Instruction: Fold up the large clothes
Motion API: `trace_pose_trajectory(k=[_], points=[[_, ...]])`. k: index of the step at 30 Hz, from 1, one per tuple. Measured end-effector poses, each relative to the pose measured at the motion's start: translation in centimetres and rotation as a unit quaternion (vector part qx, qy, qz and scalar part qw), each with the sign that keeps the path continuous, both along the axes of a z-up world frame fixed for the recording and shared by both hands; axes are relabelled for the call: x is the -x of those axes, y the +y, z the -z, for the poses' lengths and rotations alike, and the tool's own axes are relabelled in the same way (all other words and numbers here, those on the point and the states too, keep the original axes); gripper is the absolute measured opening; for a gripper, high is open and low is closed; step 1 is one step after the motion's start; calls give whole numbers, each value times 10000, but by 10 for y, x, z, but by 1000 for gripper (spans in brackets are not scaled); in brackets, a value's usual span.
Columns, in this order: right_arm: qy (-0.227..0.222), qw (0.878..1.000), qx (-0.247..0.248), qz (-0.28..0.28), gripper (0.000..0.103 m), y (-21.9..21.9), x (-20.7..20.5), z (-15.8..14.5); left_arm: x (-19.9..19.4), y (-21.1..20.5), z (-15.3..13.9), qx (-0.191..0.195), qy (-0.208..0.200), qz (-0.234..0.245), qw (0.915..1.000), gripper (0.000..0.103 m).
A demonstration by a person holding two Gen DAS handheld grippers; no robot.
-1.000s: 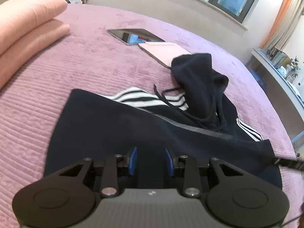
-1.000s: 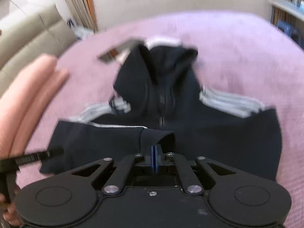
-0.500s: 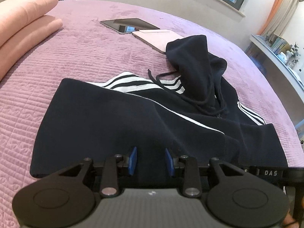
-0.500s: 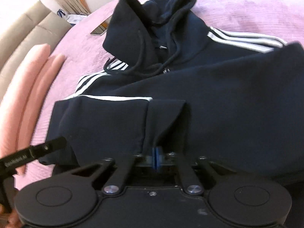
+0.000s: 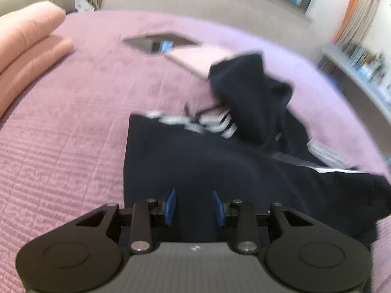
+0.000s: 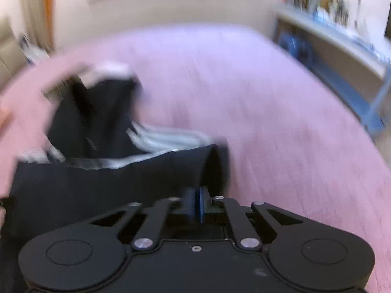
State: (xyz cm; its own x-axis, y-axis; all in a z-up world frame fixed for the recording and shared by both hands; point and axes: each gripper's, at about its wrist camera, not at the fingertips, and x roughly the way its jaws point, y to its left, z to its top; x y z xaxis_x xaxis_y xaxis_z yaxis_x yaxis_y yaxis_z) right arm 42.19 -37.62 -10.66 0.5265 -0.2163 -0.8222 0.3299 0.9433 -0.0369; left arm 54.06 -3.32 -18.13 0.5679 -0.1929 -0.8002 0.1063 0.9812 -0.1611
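A black hoodie [image 5: 220,166] with white sleeve stripes lies on the purple bedspread [image 5: 73,134], its hood bunched at the far side. My left gripper [image 5: 194,206] is open, its blue pads over the hoodie's near hem with no cloth between them. In the blurred right wrist view the hoodie [image 6: 97,185] fills the lower left. My right gripper [image 6: 195,206] is shut on a fold of the hoodie's black cloth at its right edge.
A dark tablet [image 5: 158,41] and a pink notebook [image 5: 198,58] lie on the bed beyond the hood. A folded pink blanket [image 5: 27,46] lies at the left. A shelf unit [image 6: 342,56] stands to the right of the bed.
The right gripper has swung right with the pinched cloth, and the view has blurred. The left gripper has shifted, and the hoodie's near hem now sits more to the right in its view.
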Motion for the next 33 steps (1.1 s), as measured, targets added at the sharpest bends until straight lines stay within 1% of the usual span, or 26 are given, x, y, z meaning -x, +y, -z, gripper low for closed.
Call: trace_pose_trajectory(k=[1, 2, 3, 4, 5, 7, 9, 10, 11, 12, 13, 15, 16, 17, 18, 19, 20, 21, 23, 24, 26, 27, 30, 32, 33], points=[[342, 9991, 234, 65, 20, 0, -2, 15, -3, -4, 7, -127, 130, 13, 9998, 33], [570, 9974, 436, 89, 20, 1, -5, 26, -4, -5, 10, -185, 153, 33, 9997, 33], [645, 9963, 553, 115, 20, -1, -4, 31, -2, -5, 10, -199, 124, 54, 9997, 33], [543, 9970, 537, 145, 25, -1, -1, 29, -2, -5, 8, -185, 82, 89, 9998, 33], [330, 9983, 451, 157, 28, -2, 2, 22, -1, -5, 4, -133, -4, 150, 9998, 34], [-49, 9995, 295, 24, 28, 2, 2, 9, -2, -8, -5, -12, -174, 260, 9995, 35], [-389, 9984, 275, -292, 28, 16, -6, 2, -9, -15, -9, 13, -208, 346, 9992, 35], [-465, 9974, 345, -435, 24, 24, -14, 0, -13, -21, -8, 3, -183, 409, 9990, 33], [-493, 9963, 443, -551, 5, 33, -22, 1, -16, -27, -6, -44, -135, 480, 9987, 33], [-472, 9953, 550, -648, 0, 40, -29, 7, -18, -33, -1, -168, -72, 578, 9982, 33], [-368, 9950, 614, -703, 0, 45, -36, 16, -19, -39, 7, -343, -30, 644, 9973, 30], [-42, 9965, 536, -641, 0, 43, -44, 40, -20, -42, 27, -547, 159, 599, 9966, 31], [187, 9970, 532, -530, 0, 38, -48, 58, -20, -37, 35, -466, 180, 470, 9976, 34], [477, 9964, 573, -398, 0, 34, -47, 72, -19, -28, 37, -217, 144, 353, 9990, 34], [691, 9962, 445, -284, 0, 27, -46, 87, -20, -18, 37, 47, 221, 224, 9995, 34], [567, 9977, 280, -242, 0, 21, -41, 87, -20, -11, 36, 158, 258, 138, 9994, 34], [522, 9981, 170, -265, 0, 17, -40, 83, -20, -6, 33, 188, 259, 55, 9995, 32], [522, 9982, 72, -286, 0, 14, -41, 78, -19, -1, 27, 135, 235, 19, 9996, 30], [307, 9990, -125, -290, 0, 7, -40, 63, -22, 1, 14, 78, 136, 74, 9998, 31], [111, 9993, -139, -340, 0, 5, -44, 51, -27, 0, 1, 95, 17, 143, 9999, 31], [-277, 9983, -12, -509, 5, 4, -56, 31, -41, -6, -21, 114, -289, 267, 9992, 32], [-455, 9970, 30, -621, 6, 5, -67, 23, -52, -14, -35, 127, -499, 346, 9981, 34], [-904, 9909, -32, -997, 8, 9, -109, 12, -92, -38, -64, 297, -890, 515, 9943, 43], [-1253, 9834, -250, -1288, 16, 10, -136, 11, -122, -59, -74, 284, -990, 505, 9934, 56], [-1325, 9808, -422, -1368, 18, 11, -154, 14, -138, -69, -77, 251, -1019, 448, 9935, 59]])
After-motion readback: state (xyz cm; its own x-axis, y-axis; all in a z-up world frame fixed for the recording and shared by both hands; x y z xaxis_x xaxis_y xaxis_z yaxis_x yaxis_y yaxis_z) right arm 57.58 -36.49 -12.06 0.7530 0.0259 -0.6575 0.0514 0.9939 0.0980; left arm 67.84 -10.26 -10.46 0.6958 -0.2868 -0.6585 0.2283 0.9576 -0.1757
